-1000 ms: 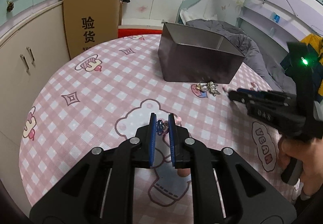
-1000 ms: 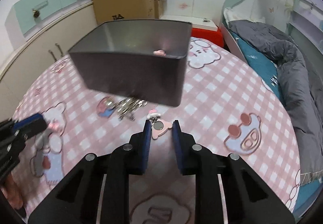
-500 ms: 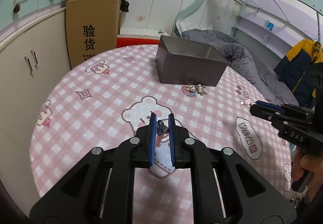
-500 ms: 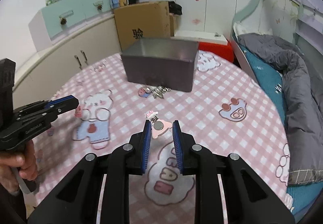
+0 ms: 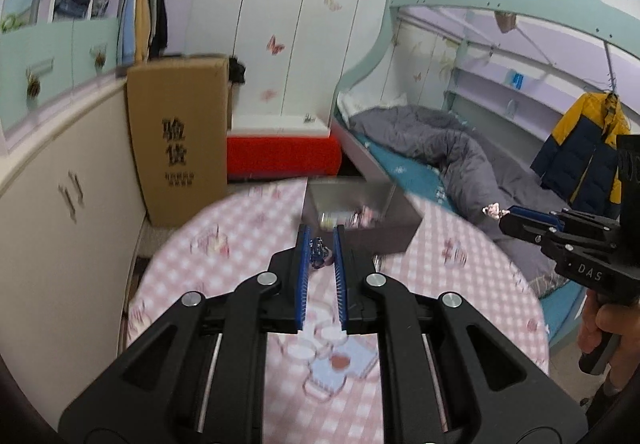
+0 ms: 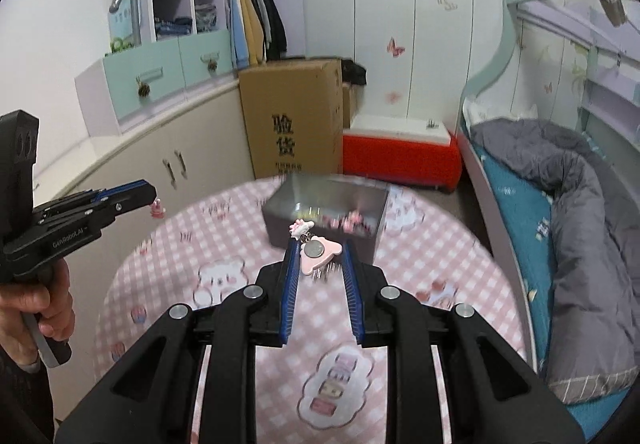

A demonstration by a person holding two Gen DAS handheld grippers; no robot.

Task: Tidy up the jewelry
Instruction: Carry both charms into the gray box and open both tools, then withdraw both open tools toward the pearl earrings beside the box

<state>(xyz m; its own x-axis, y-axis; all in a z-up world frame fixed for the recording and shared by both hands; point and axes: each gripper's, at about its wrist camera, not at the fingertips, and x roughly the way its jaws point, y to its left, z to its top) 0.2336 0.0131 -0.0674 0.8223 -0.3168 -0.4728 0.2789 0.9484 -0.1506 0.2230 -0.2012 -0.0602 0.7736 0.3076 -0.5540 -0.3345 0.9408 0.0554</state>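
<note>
Right gripper (image 6: 318, 258) pinching pink charm (image 6: 320, 256) between blue pads. Left gripper (image 5: 320, 252) clamped on small dark-blue trinket (image 5: 319, 253). Both light, rigid, snag-prone; I'd grip the bodies, not the chains. Grey metal box (image 6: 328, 212) at 12 o'clock on the pink checked table (image 6: 240, 244), jewelry inside.

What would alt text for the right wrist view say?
The right gripper holds a pink charm between blue fingers, above a pink checked tablecloth, in front of a dark grey box. The left gripper reaches in from the left.
</note>
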